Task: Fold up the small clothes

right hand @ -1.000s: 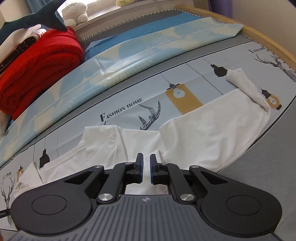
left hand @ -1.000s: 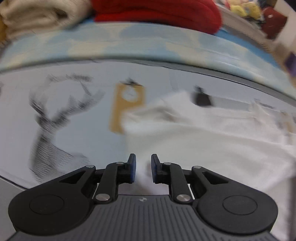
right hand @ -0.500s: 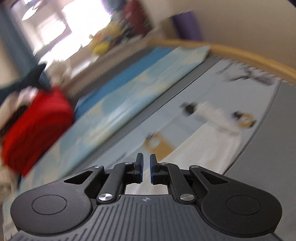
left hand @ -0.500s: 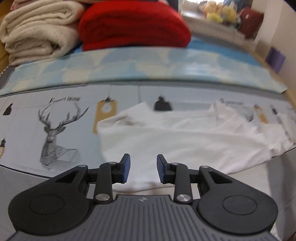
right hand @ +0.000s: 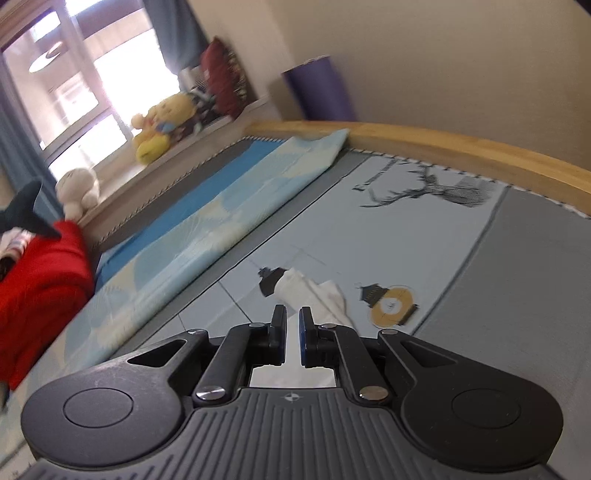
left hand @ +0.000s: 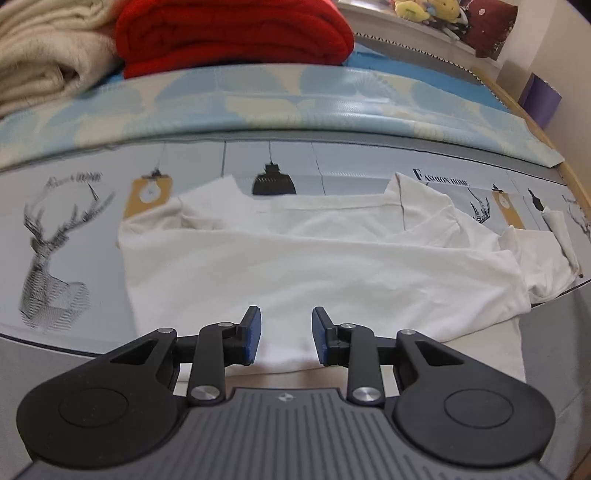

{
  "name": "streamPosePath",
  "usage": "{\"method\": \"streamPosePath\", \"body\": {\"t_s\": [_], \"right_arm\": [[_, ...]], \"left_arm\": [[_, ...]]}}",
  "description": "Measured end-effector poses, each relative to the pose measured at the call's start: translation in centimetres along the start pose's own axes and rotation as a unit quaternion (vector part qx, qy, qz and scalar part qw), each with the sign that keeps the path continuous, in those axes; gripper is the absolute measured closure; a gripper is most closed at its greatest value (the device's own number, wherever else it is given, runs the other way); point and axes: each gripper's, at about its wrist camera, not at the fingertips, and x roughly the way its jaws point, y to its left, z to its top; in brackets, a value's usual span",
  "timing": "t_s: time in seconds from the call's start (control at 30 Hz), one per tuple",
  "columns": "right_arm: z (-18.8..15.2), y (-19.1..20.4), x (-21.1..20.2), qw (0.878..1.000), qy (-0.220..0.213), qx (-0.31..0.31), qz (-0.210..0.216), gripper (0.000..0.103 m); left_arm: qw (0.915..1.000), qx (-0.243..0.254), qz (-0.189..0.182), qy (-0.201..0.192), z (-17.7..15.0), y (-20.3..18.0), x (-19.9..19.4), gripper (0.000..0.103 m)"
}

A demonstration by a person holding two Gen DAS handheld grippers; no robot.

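With the white garment [left hand: 314,266] spread across mid-frame, a fold appears under way: the left gripper [left hand: 286,334], fingers spread, is poised over its near hem, while the right gripper [right hand: 292,338], nearly closed on nothing visible, is aimed at its far sleeve [right hand: 314,295], which seemingly must be grasped next.

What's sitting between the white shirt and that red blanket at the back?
In the left wrist view, bare printed sheet with a black lamp print, then a folded pale blue patterned cover, lies between the white shirt and the red blanket.
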Motion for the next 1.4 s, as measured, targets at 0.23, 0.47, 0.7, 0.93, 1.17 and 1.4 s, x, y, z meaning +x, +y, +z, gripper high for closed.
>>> {"method": "streamPosePath", "body": {"t_s": [0.23, 0.47, 0.7, 0.93, 1.17, 1.4], "right_arm": [[-0.4, 0.5, 6.5, 0.998, 0.031, -0.05, -0.001, 0.087], [-1.5, -0.9, 12.2, 0.995, 0.059, -0.056, -0.055, 0.058], [-2.9, 1.6, 13.5, 0.986, 0.071, -0.122, -0.088, 0.099], [-1.3, 6.7, 8.4, 0.985, -0.004, -0.154, -0.083, 0.1], [-3.8, 21.9, -0.2, 0.962, -0.06, -0.259, 0.068, 0.1], [-16.1, 36.9, -9.2, 0.897, -0.005, -0.345, 0.277, 0.098]], "left_arm": [[0.9999, 0.008, -0.014, -0.004, 0.2, 0.9, 0.6, 0.069], [0.9999, 0.01, -0.008, 0.005, 0.2, 1.9, 1.1, 0.069], [0.9997, 0.01, -0.021, -0.003, 0.4, 2.5, 0.3, 0.069], [0.9995, -0.01, -0.024, -0.019, 0.8, 4.3, -1.5, 0.069], [0.9969, -0.066, -0.022, -0.036, 1.8, 8.3, -3.8, 0.069], [0.9875, -0.148, -0.02, -0.052, 2.9, 14.3, -5.9, 0.069]]}}
